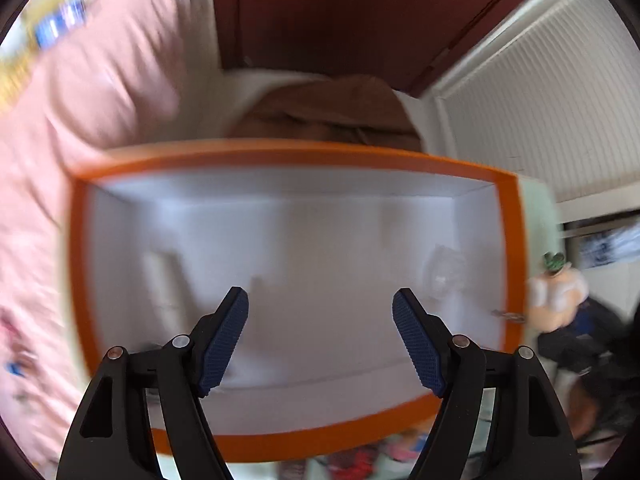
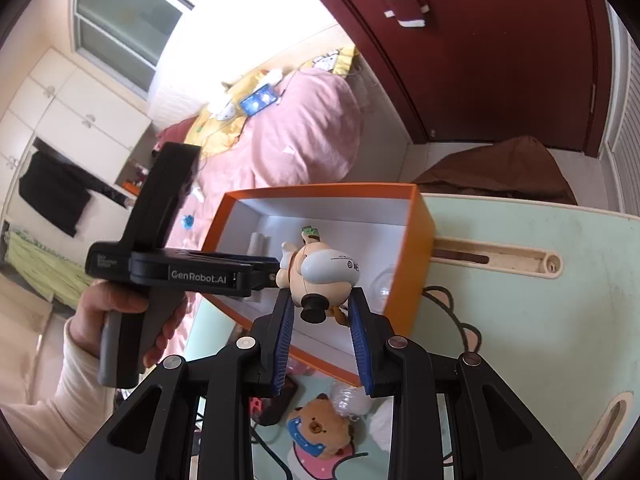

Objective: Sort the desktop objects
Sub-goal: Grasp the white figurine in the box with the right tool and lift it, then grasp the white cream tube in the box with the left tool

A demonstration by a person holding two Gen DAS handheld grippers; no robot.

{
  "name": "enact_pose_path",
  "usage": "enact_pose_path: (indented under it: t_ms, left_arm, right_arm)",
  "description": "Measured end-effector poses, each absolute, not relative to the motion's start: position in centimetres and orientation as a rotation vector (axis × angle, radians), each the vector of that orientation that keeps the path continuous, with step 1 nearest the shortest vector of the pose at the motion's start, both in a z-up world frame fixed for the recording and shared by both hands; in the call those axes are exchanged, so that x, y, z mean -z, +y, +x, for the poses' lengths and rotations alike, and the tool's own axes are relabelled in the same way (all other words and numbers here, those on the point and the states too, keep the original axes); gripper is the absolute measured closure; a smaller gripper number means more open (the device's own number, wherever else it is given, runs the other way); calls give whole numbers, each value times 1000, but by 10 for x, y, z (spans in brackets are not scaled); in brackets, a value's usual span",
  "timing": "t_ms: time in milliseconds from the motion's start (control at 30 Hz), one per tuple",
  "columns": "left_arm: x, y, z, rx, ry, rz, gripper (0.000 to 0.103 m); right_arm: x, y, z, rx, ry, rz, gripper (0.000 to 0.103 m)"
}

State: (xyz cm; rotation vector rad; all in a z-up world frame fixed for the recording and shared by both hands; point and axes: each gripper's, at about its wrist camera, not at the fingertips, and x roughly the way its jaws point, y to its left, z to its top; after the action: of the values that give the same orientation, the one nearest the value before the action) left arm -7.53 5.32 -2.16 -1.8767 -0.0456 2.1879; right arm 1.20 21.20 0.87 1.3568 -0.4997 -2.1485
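Observation:
An orange box (image 2: 420, 220) with a white inside stands on the pale green desk (image 2: 520, 312). My right gripper (image 2: 322, 308) is shut on a small cartoon figurine (image 2: 320, 272) and holds it above the box's near part. My left gripper (image 1: 320, 308) is open and empty, pointing into the box (image 1: 510, 240); in the right wrist view its body (image 2: 180, 272) is at the box's left side. The figurine shows at the box's right edge in the left wrist view (image 1: 556, 292). A white tube (image 2: 256, 246) and a clear item (image 2: 384, 284) lie in the box.
A plush bear (image 2: 316, 428), a clear plastic wrap (image 2: 348, 400) and a black cable (image 2: 452, 308) lie on the desk in front of the box. A bed with pink bedding (image 2: 304, 136) is behind it, a dark red door (image 2: 480, 40) beyond.

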Motion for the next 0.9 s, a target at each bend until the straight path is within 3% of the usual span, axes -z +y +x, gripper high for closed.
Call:
enact_pose_path:
  t_ms: [167, 267, 367, 433, 500, 633, 767, 900]
  left_arm:
    - [10, 50, -73, -2218, 62, -1932, 28]
    - [30, 48, -75, -2238, 192, -2051, 27]
    - [47, 54, -78, -2245, 353, -2090, 17]
    - [48, 58, -76, -2225, 340, -2074, 14]
    - [42, 57, -78, -2163, 186, -2055, 14]
    - [42, 51, -83, -2053, 1, -2025, 19]
    - [38, 51, -78, -2142, 96, -1996, 20]
    - [29, 62, -71, -2134, 303, -1917, 20]
  right_arm:
    - [-6, 222, 12, 2152, -538, 1350, 76]
    - [-5, 224, 12, 2149, -559, 1336, 76]
    - [-5, 226, 12, 2145, -580, 1321, 76]
    - [-4, 227, 13, 2141, -585, 1320, 76]
    - [-3, 227, 13, 2136, -588, 1324, 76]
    - [-2, 229, 15, 2132, -600, 1329, 76]
    - [-4, 229, 15, 2138, -597, 1325, 76]
    - [-5, 229, 17, 2130, -599, 1329, 76]
